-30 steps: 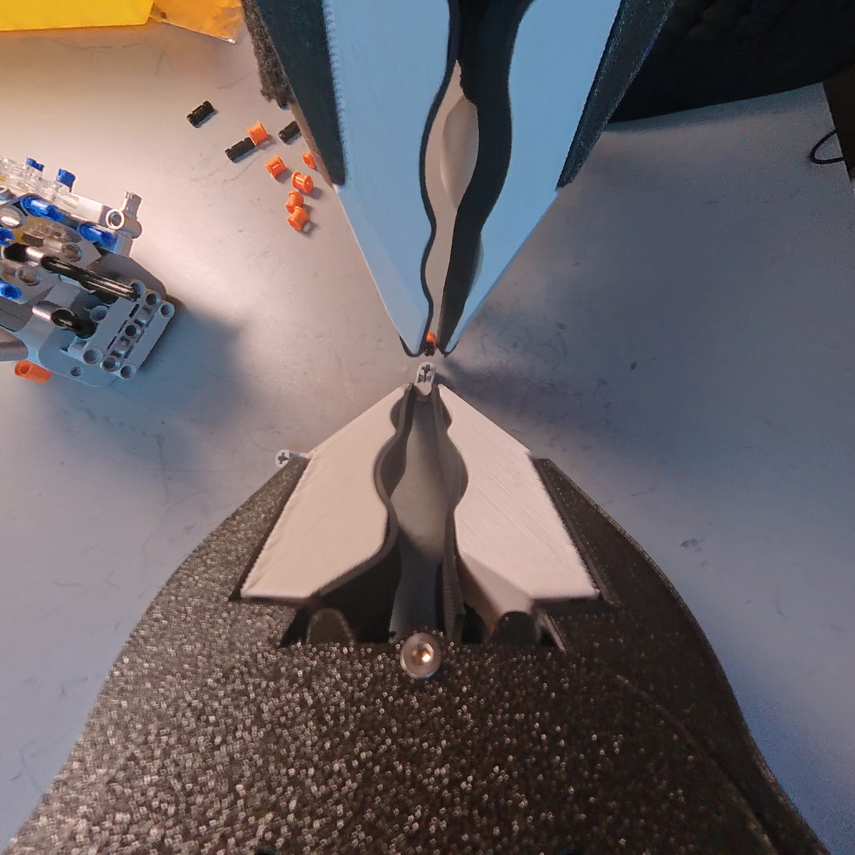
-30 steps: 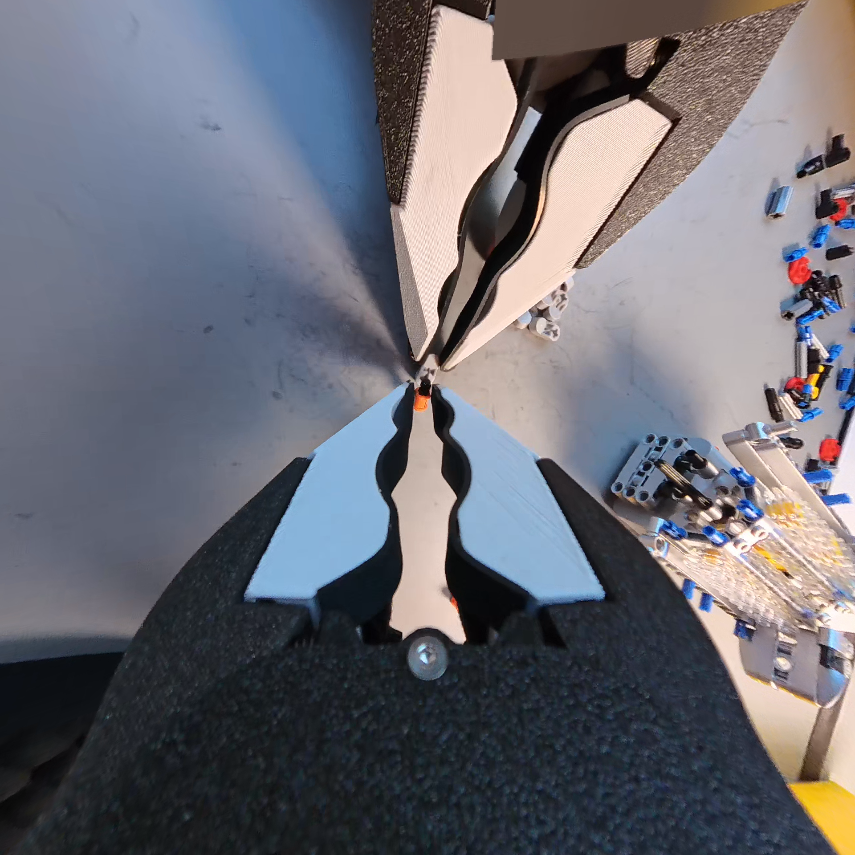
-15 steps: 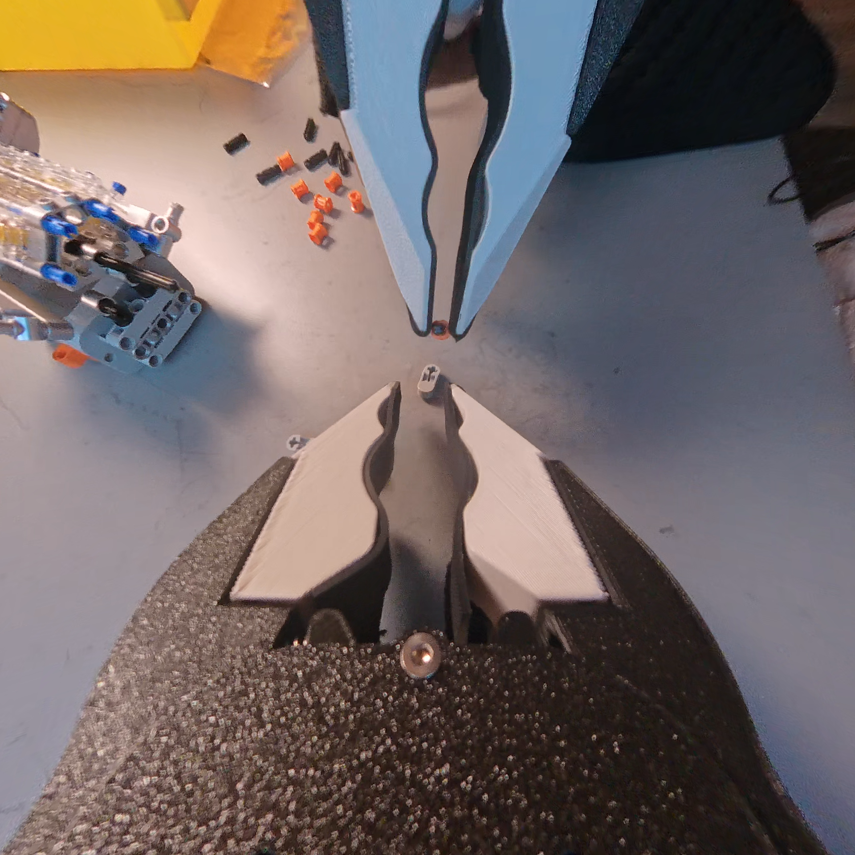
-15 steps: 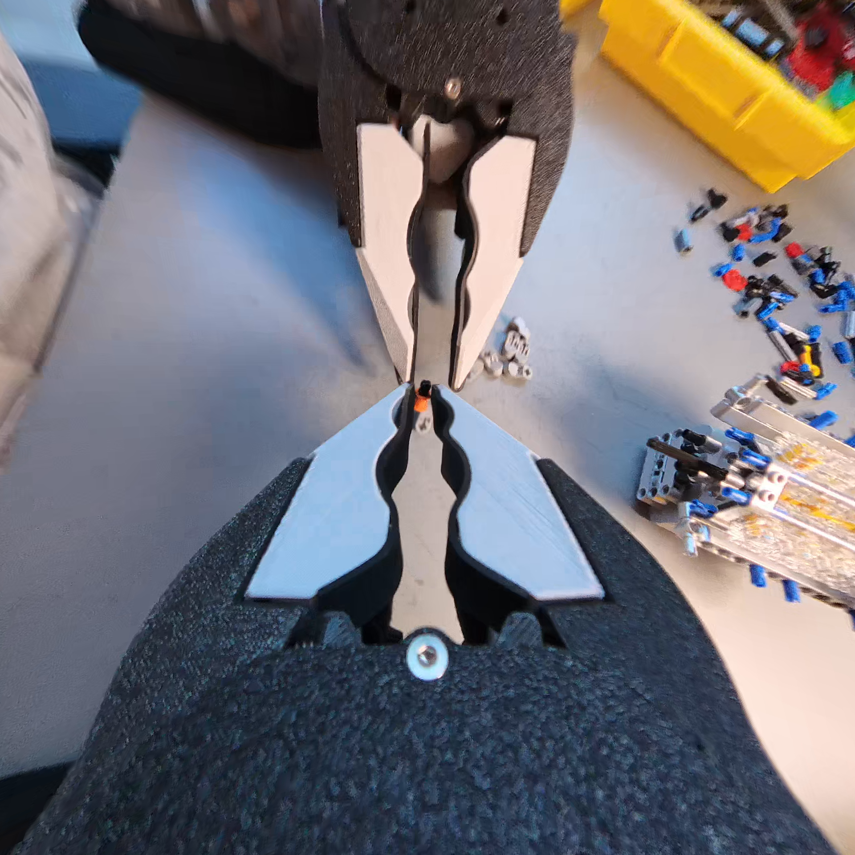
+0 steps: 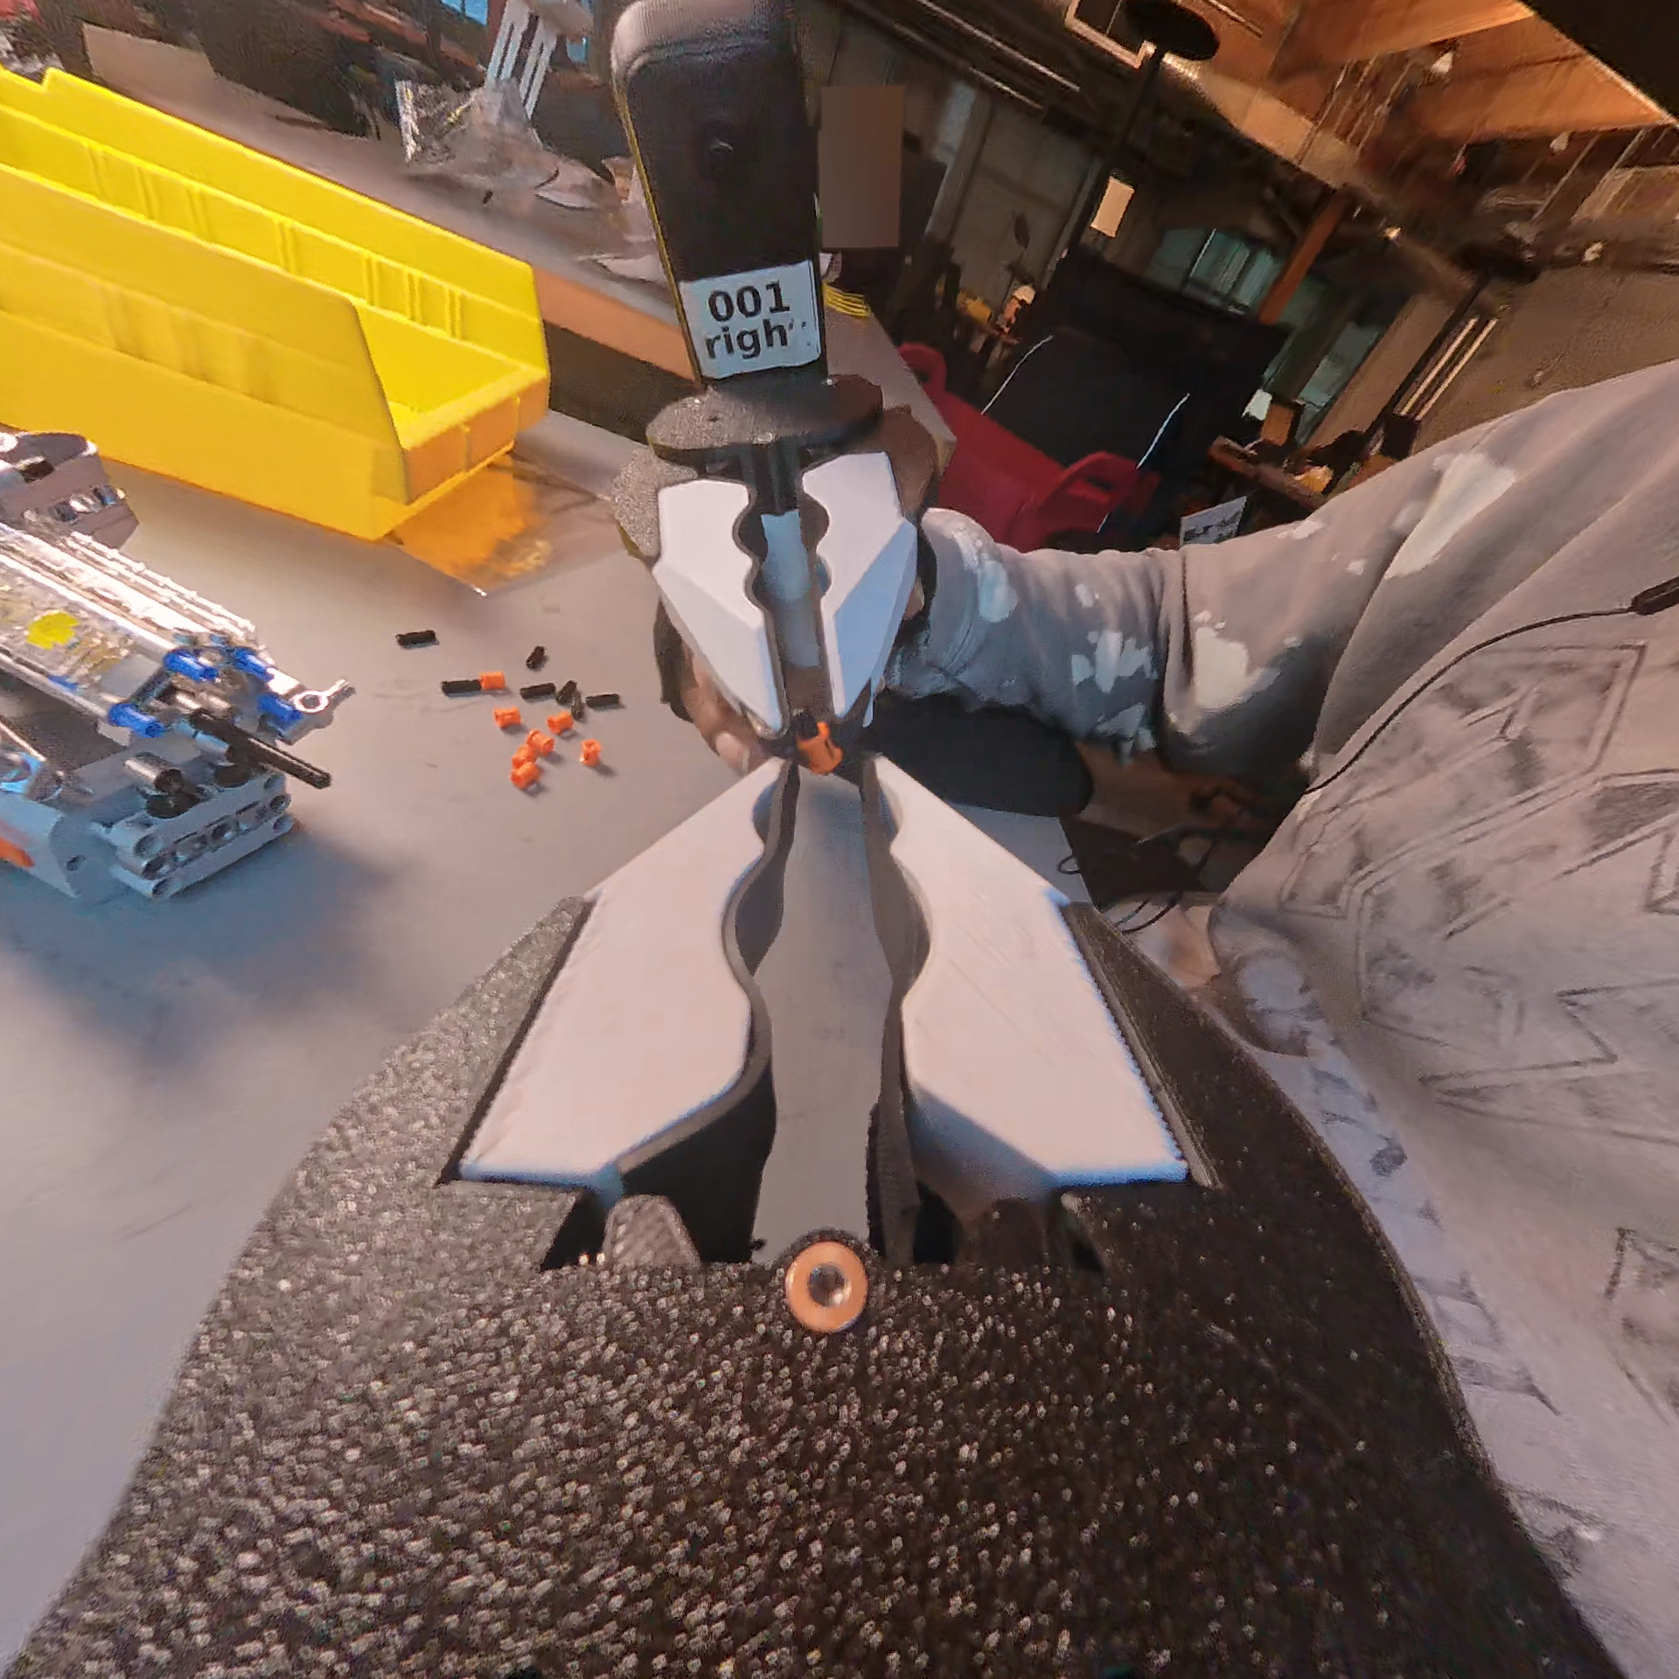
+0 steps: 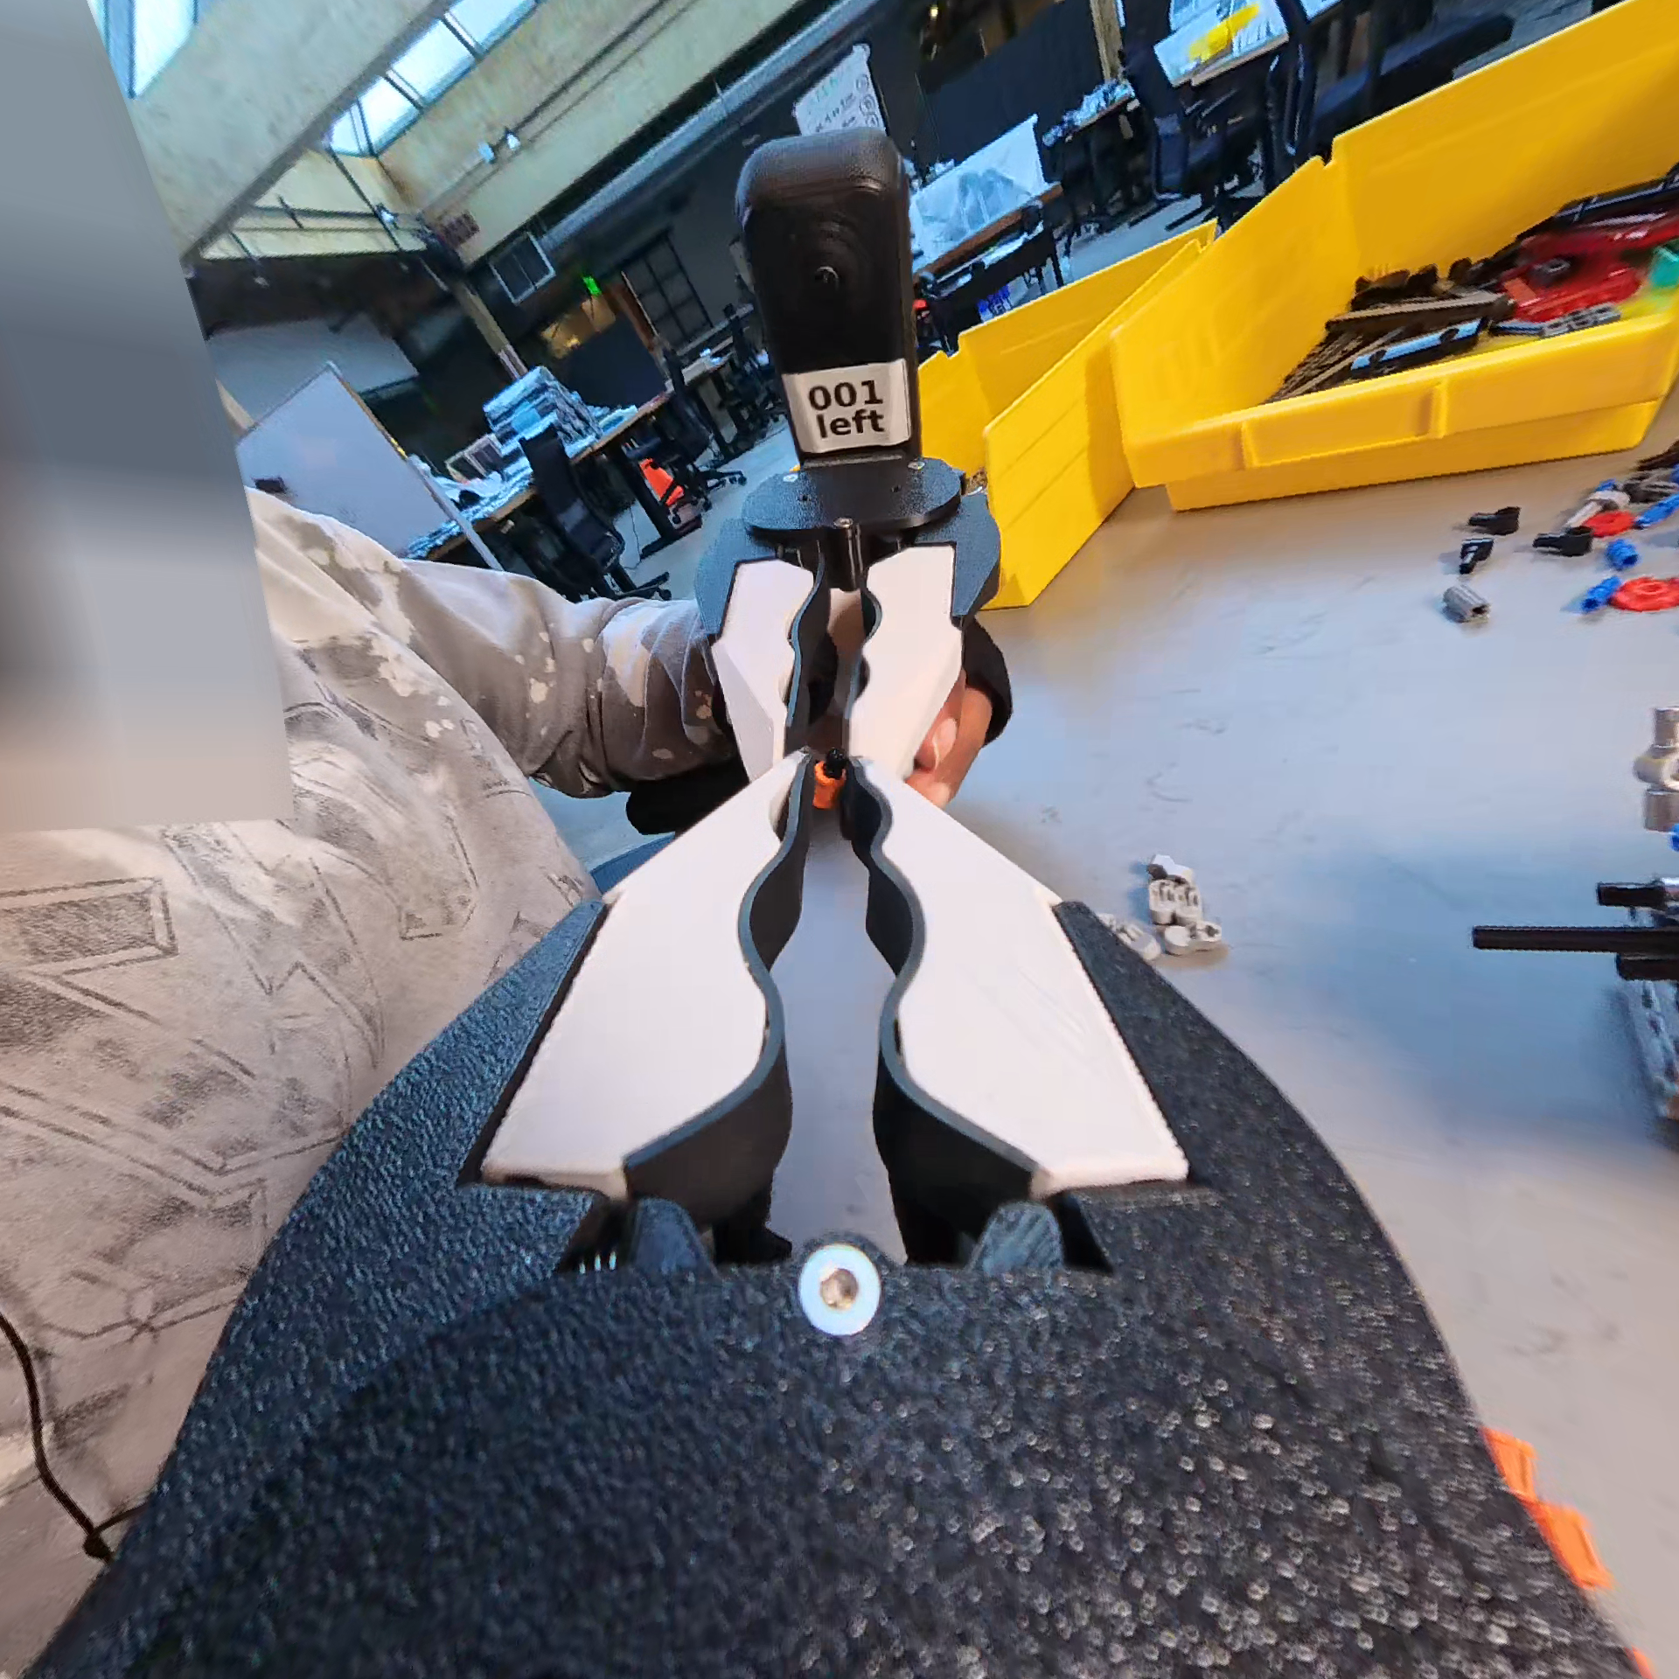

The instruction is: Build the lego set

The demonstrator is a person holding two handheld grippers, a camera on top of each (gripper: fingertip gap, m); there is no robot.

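My right gripper [image 6: 825, 779] is shut on a small orange bush with a black pin [image 6: 825, 787] at its fingertips, held above the grey table [image 6: 1317, 772]. In the left wrist view the right gripper [image 5: 813, 727] faces me, with the orange bush and pin [image 5: 815, 740] in its tips. My left gripper [image 5: 827, 777] is open and empty, its tips just below that piece. In the right wrist view the left gripper [image 6: 822, 759] points back at me, tip to tip, jaws apart on either side of the orange piece.
A grey and blue brick assembly [image 5: 163, 754] lies at the left, with loose orange bushes and black pins [image 5: 536, 740] beside it. Yellow bins [image 5: 273, 363] [image 6: 1363, 382] stand at the back. Small grey connectors [image 6: 1177, 913] and scattered coloured parts [image 6: 1608, 554] lie on the table. A person's grey sleeve [image 5: 1090, 627] is close. Left and right tips are no more than a few centimetres apart.
My left gripper opened and let go of a small grey connector onto the table. Both grippers then rose and tilted from pointing down to nearly level. The right gripper kept the orange piece.
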